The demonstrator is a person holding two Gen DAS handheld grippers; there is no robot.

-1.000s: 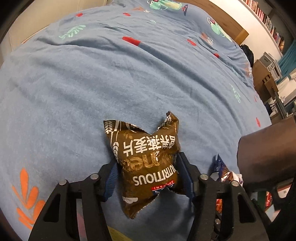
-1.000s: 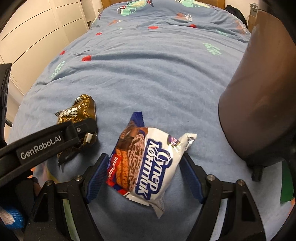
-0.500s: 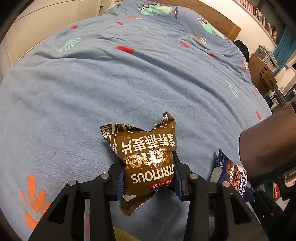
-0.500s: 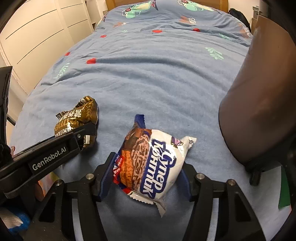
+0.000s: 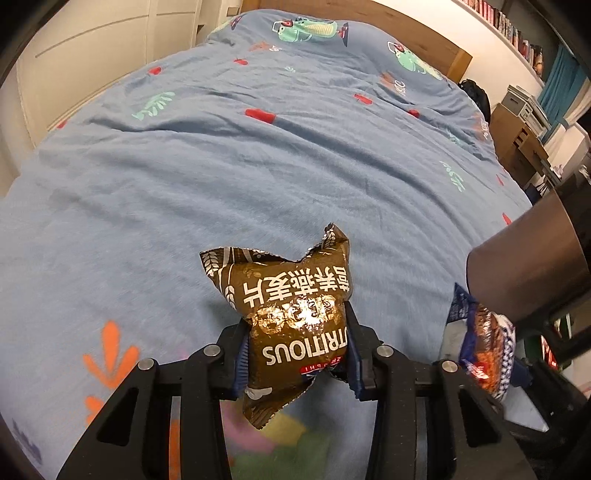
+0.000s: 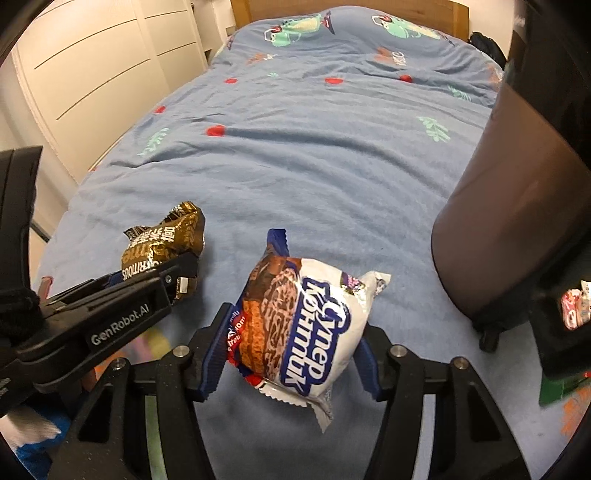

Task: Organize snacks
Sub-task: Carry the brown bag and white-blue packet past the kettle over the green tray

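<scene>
My left gripper (image 5: 295,350) is shut on a brown snack packet (image 5: 291,314) with gold print, held a little above the blue bedspread (image 5: 221,166). My right gripper (image 6: 291,350) is shut on a white and blue chocolate snack packet (image 6: 310,328), also off the bedspread (image 6: 332,166). The brown packet (image 6: 162,247) and the left gripper show at the left of the right wrist view. The white packet (image 5: 487,343) shows at the right edge of the left wrist view.
A dark brown cylindrical bin (image 6: 517,203) stands at the right, close to the right gripper, and shows in the left wrist view (image 5: 524,266). White wardrobe doors (image 6: 92,74) run along the left. A wooden headboard (image 5: 369,33) and shelves lie beyond.
Both grippers have closed tighter on their packets and lifted them off the bedspread. The views have tilted up toward the headboard.
</scene>
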